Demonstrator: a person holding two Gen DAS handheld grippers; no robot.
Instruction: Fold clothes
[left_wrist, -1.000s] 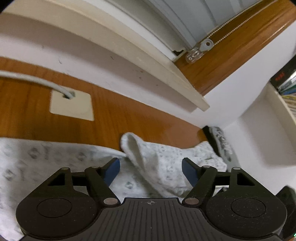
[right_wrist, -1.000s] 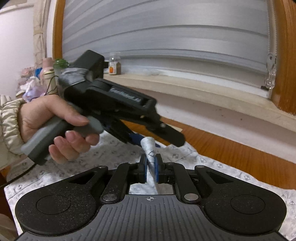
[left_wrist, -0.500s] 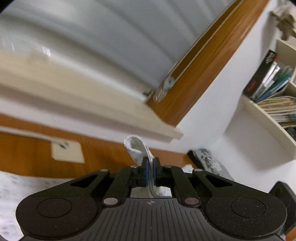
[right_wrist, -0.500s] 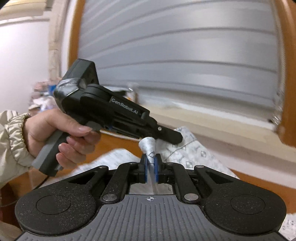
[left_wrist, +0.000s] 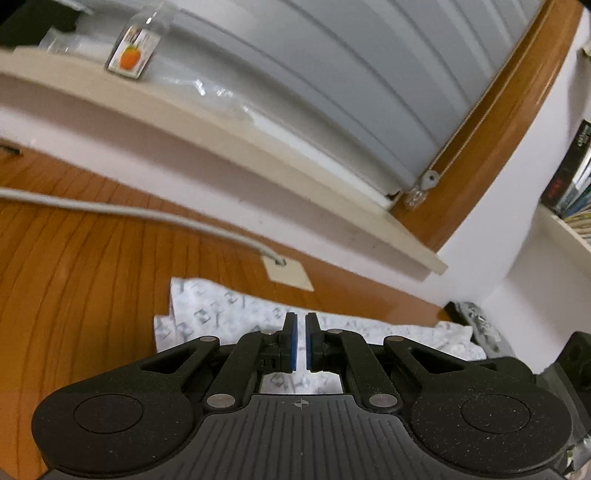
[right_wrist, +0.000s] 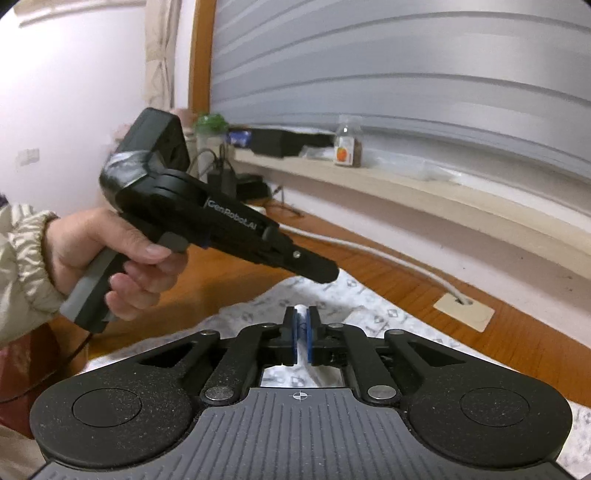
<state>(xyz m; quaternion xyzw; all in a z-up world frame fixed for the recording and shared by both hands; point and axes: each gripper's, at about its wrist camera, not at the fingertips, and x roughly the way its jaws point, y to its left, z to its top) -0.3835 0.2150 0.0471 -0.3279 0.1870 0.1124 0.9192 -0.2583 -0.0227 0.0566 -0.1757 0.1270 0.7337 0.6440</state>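
The patterned white garment (left_wrist: 236, 314) lies spread on the wooden desk (left_wrist: 81, 266), its printed fabric reaching from under both tools toward the wall; in the left wrist view one folded edge ends near a beige cable plate (left_wrist: 286, 272) set into the desk top. In the right wrist view the same cloth (right_wrist: 351, 299) runs forward in a rounded lobe across the wood.

The left tongs (left_wrist: 300, 341) hang just above the garment with their blue pads a narrow gap apart, and nothing sits between them. The right tongs (right_wrist: 301, 339) also show a thin slit between the pads; a faint dark line crosses that gap, but no cloth is clearly held there.

In the right wrist view the left tool (right_wrist: 221, 229) is seen from the side, gripped by a hand (right_wrist: 110, 254) that comes out of a pale quilted sleeve (right_wrist: 22, 273), its tip hovering over the far part of the garment.

A grey cable (left_wrist: 129, 212) runs along the desk to the plate. Behind it stands a pale windowsill (left_wrist: 221, 136) carrying a small jar with an orange label (left_wrist: 133, 55), below a closed grey roller shutter (left_wrist: 332, 74). Books (left_wrist: 569, 184) stand on a shelf at the right.
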